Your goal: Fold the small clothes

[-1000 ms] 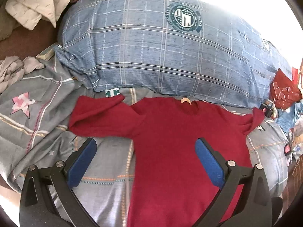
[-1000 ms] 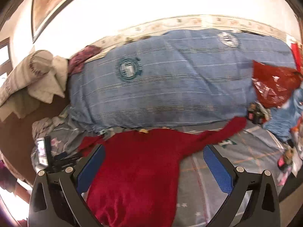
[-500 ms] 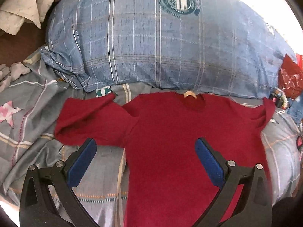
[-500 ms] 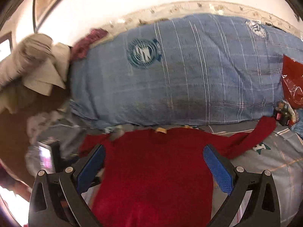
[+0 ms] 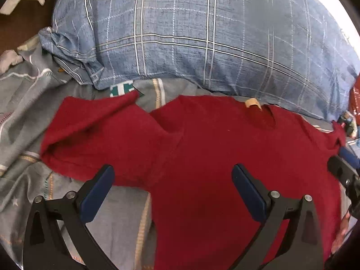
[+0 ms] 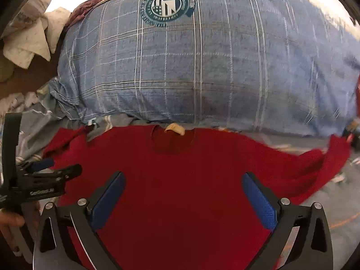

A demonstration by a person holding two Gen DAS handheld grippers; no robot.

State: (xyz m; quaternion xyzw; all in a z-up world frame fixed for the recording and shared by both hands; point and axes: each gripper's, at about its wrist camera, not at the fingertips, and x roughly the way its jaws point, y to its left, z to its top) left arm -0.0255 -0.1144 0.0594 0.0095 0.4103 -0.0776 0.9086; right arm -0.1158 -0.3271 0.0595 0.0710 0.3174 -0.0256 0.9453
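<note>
A small dark red long-sleeved sweater [image 5: 213, 148] [image 6: 180, 180] lies flat on the grey bedsheet, collar toward the pillow, a tan label [image 6: 175, 128] at the neck. Its left sleeve [image 5: 96, 132] is bunched and folded near the shoulder; the right sleeve [image 6: 315, 166] stretches out to the right. My left gripper [image 5: 172, 189] hovers open over the sweater's left chest and armpit. My right gripper [image 6: 183, 193] hovers open over the middle of the chest. Nothing sits between either pair of blue pads. The left gripper also shows at the left edge of the right wrist view [image 6: 45, 175].
A large blue plaid pillow [image 5: 202, 38] [image 6: 202, 63] with a round green crest lies just beyond the collar. Crumpled pale cloths [image 6: 31, 38] pile up at the far left. The grey patterned bedsheet [image 5: 29, 112] is wrinkled on the left. A person's hand [image 6: 9, 222] holds the left gripper.
Both grippers have moved forward and lower toward the sweater's upper part, so the collar and pillow look larger. The right gripper has swung left to centre on the chest. Both stay open.
</note>
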